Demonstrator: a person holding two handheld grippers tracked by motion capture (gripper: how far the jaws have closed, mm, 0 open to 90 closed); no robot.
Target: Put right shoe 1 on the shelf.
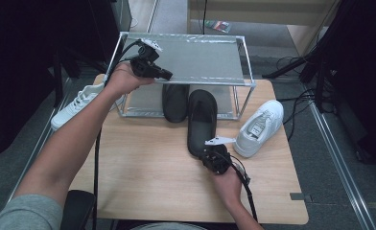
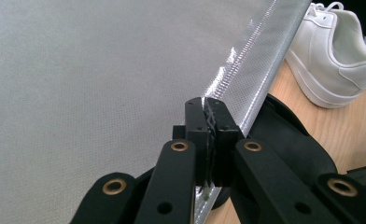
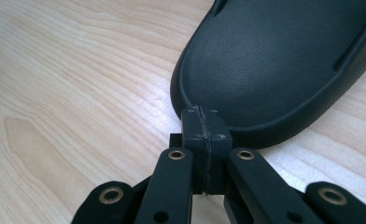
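Observation:
A black slip-on shoe (image 1: 202, 120) lies lengthwise on the wooden table (image 1: 143, 163), its far end under a wire shoe rack (image 1: 243, 76). My right gripper (image 1: 210, 154) is shut and empty, its tips against the shoe's near rounded end (image 3: 274, 60); the right gripper view shows the jaws (image 3: 203, 114) pressed together at the shoe's rim. A second black shoe (image 1: 175, 101) sits under the rack. My left gripper (image 1: 166, 74) is shut and empty, hovering over the front edge of the rack's grey mesh top shelf (image 2: 78, 93). Its closed tips (image 2: 210, 105) point across the shelf's shiny edge.
One white sneaker (image 1: 260, 127) lies on the table's right side beside the rack, also seen in the left gripper view (image 2: 335, 56). Another white sneaker (image 1: 76, 106) rests at the table's left edge. Cables and black stands surround the table.

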